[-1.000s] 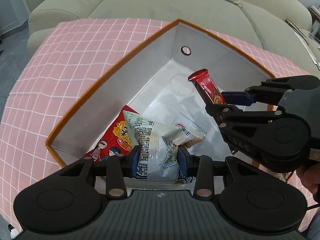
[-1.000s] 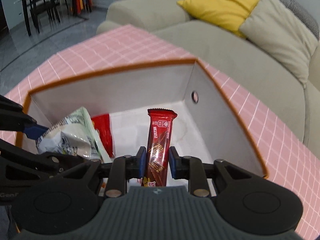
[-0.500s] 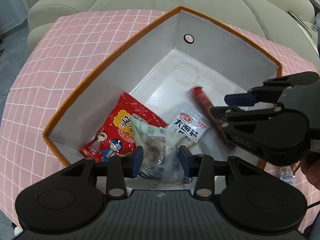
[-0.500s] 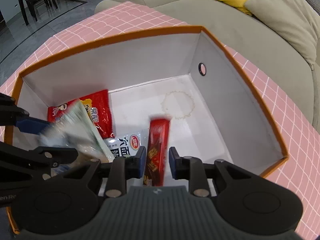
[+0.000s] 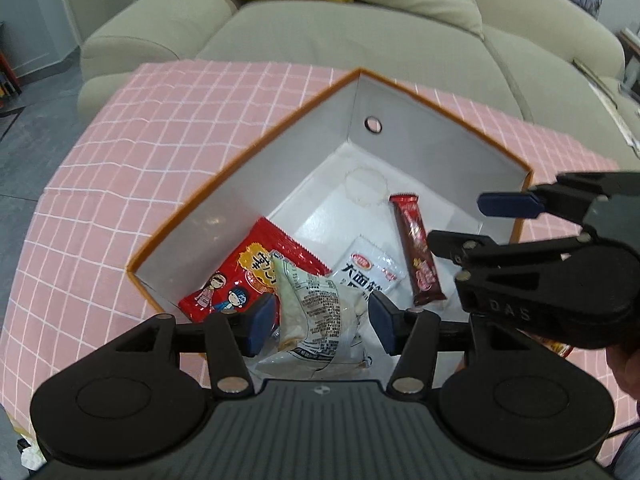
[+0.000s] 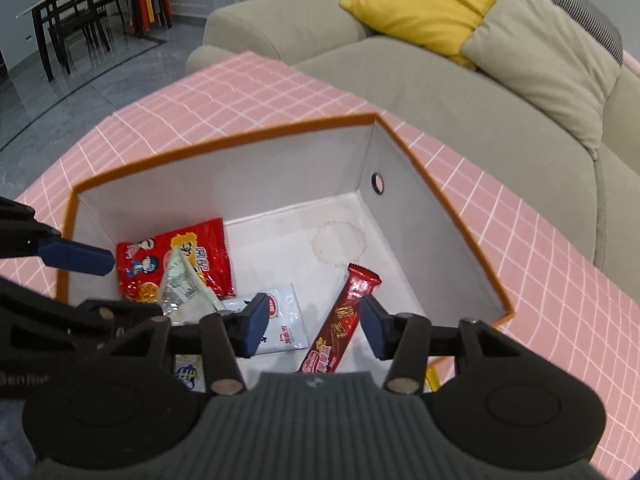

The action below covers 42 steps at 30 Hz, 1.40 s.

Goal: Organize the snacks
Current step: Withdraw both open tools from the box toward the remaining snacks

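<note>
- The box (image 5: pixel 256 184) sits on your pink-checked tabletop (image 5: pixel 160 128), orange outside and white inside, below both claws.
- Four snacks lie in it: a red bag (image 5: pixel 248 268), a white sachet (image 5: pixel 370 264), a pale pack (image 5: pixel 320 312) and a red bar (image 5: pixel 416 252).
- Your left claw (image 5: pixel 318 322) has just been opening. Its jaws stand apart, and the pale pack lies between them; the pads look clear of it. The pack leans over the red bag and the white sachet.
- Your right claw (image 6: pixel 312 326) has also just been opening. Its jaws are apart, with the bar (image 6: pixel 340 320) below and between them, resting free on the box floor.
- The sachet (image 6: pixel 282 320) lies just left of the bar, the red bag (image 6: pixel 176 260) farther left by the box wall (image 6: pixel 240 184).
- A second ago your left claw gripped the pale pack and your right gripped the bar upright over the box. Both have since been let go into it, and the bar now lies flat.
- A sofa (image 6: pixel 440 92) with a yellow cushion (image 6: pixel 420 4) lies beyond the tabletop.
</note>
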Tool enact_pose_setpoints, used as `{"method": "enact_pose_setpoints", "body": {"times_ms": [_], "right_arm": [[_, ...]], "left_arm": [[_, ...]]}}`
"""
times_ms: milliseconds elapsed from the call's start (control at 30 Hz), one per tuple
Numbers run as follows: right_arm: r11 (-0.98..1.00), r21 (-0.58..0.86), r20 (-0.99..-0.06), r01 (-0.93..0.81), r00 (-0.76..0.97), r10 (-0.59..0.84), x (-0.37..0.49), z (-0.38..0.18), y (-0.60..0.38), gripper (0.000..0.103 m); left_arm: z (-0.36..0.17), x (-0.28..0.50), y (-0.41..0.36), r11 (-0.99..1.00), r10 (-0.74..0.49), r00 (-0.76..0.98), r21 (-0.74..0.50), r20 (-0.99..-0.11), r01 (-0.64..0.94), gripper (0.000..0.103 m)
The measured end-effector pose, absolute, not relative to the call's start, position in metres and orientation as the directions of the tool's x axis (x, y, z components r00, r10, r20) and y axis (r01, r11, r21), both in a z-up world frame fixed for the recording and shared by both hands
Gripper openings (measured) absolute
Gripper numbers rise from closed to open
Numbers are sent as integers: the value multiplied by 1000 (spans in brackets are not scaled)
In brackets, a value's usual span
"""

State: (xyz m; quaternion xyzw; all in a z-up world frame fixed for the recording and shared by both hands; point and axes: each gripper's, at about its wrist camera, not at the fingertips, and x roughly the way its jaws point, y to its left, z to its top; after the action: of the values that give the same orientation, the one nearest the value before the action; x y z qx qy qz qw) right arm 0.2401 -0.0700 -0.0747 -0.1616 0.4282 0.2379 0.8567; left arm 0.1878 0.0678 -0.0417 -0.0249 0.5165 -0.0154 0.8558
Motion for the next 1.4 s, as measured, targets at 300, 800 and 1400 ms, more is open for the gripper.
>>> {"method": "enact_pose_setpoints", "body": {"times_ms": [300, 800, 1400], "right_arm": [[882, -77, -727, -464, 632, 269, 200, -45, -103, 50], [946, -11, -635, -324, 733, 244, 120, -33, -161, 52], [997, -3, -703, -83, 709, 57, 58, -101, -230, 57]], "left_arm": [[-15, 159, 60, 998, -21, 566, -46, -824, -30, 63], [8, 98, 9, 994, -112, 685, -87, -720, 72, 63], [-46, 67, -42, 967, -251, 591, -178, -766, 180, 63]]}}
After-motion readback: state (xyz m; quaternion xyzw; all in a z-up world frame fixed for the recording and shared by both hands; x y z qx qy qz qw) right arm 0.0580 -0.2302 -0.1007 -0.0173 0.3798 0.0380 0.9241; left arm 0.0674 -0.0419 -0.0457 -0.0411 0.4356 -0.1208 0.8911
